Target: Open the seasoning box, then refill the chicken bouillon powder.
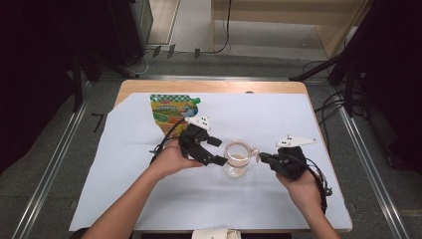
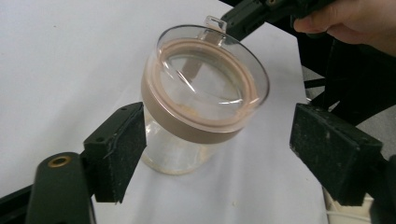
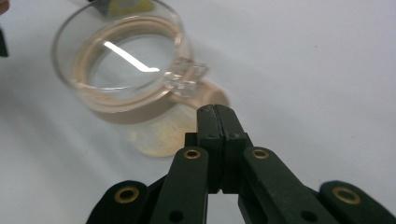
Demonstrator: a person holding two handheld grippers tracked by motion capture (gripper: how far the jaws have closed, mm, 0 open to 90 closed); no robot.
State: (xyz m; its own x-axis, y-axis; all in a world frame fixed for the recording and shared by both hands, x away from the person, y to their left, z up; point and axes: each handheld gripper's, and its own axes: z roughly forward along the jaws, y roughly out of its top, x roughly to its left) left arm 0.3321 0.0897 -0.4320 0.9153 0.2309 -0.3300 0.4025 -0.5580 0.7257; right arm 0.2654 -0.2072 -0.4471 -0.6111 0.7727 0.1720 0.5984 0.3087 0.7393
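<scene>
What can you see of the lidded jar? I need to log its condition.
The jar is clear, glass-like, upright on the white sheet, closed by a clear lid with a tan seal ring and small tab. A pale residue lies at its bottom. The open left claw brackets it; whether either pad touches is unclear.

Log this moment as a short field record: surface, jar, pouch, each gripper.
surface: table under a white sheet
jar: clear glass jar, lid on, upright at the centre of the sheet
pouch: green and yellow spouted pouch lying flat beyond the left gripper
left gripper: open, jaws either side of the jar
right gripper: shut, tips by the lid's clear tab
</scene>
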